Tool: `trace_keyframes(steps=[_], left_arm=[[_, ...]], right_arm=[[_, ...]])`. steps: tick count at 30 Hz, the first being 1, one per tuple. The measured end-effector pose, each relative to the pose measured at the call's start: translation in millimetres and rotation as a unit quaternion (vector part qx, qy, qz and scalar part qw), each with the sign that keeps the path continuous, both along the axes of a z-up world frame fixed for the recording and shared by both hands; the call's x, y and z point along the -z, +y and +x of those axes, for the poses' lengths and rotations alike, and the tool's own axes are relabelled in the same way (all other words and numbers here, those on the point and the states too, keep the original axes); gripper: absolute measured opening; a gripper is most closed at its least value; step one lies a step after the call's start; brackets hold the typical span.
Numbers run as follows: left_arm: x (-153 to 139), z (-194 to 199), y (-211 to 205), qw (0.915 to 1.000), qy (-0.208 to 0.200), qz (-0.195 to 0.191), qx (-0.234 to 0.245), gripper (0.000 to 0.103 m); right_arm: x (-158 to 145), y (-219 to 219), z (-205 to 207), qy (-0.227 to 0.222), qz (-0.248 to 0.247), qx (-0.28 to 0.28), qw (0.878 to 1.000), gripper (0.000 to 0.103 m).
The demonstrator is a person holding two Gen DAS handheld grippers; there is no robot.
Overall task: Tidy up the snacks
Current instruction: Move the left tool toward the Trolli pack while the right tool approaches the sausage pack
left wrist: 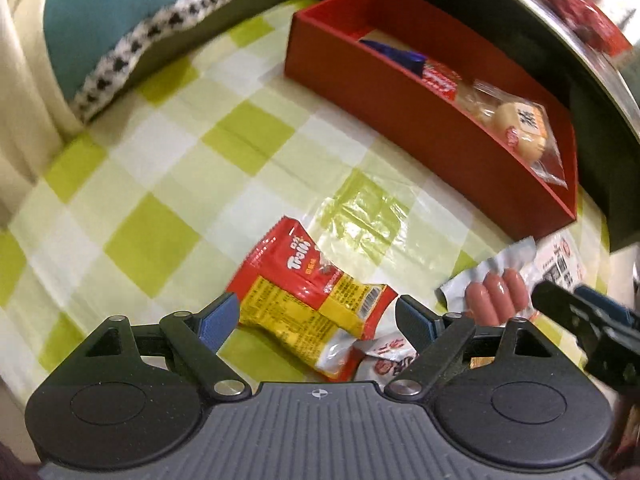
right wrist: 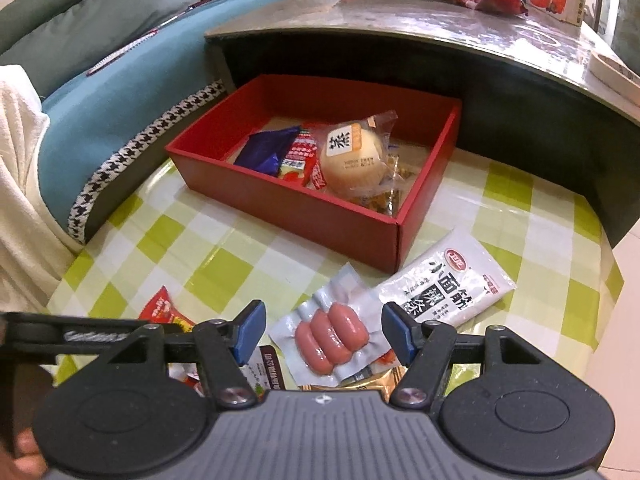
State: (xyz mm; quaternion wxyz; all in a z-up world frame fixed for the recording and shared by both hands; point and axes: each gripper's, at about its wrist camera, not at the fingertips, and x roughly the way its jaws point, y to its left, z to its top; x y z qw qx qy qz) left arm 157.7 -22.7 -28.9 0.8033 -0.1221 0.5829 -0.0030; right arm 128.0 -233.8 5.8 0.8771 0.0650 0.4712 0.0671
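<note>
Snacks in the far red box (right wrist: 320, 216): blue packet (right wrist: 266, 150), wrapped bun (right wrist: 354, 160); my left gripper (left wrist: 318, 316) and right gripper (right wrist: 324, 332) both spread, pinching nothing.

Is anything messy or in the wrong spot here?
Yes. Some snacks aren't in the red box yet: the sausage pack, the white noodle-strip packet and the red and yellow Trolli bag lie loose and crooked on the checked tablecloth. Nothing looks spilled or torn.

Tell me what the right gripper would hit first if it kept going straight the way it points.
Probably the sausage pack: it lies on the table between the right gripper's open jaws, though depth is hard to judge.
</note>
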Motion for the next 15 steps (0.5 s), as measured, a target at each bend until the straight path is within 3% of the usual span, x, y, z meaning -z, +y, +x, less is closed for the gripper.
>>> trace_keyframes(steps=[6,12,15], left_arm=[[14,12,-3,0.9978,0.019,-0.007,-0.063,0.088],[19,20,-10,0.9962,0.016,0.023,-0.083,0.085],[23,29,-5,0.9948,0.014,0.057,-0.083,0.077]], right_arm=[[3,-5,-1,0.007,0.003,-0.002,1.000,0.067],[5,-7,-2,0.015,0.007,-0.005,1.000,0.067],[6,-7,-3,0.017,0.008,-0.009,1.000,0.068]])
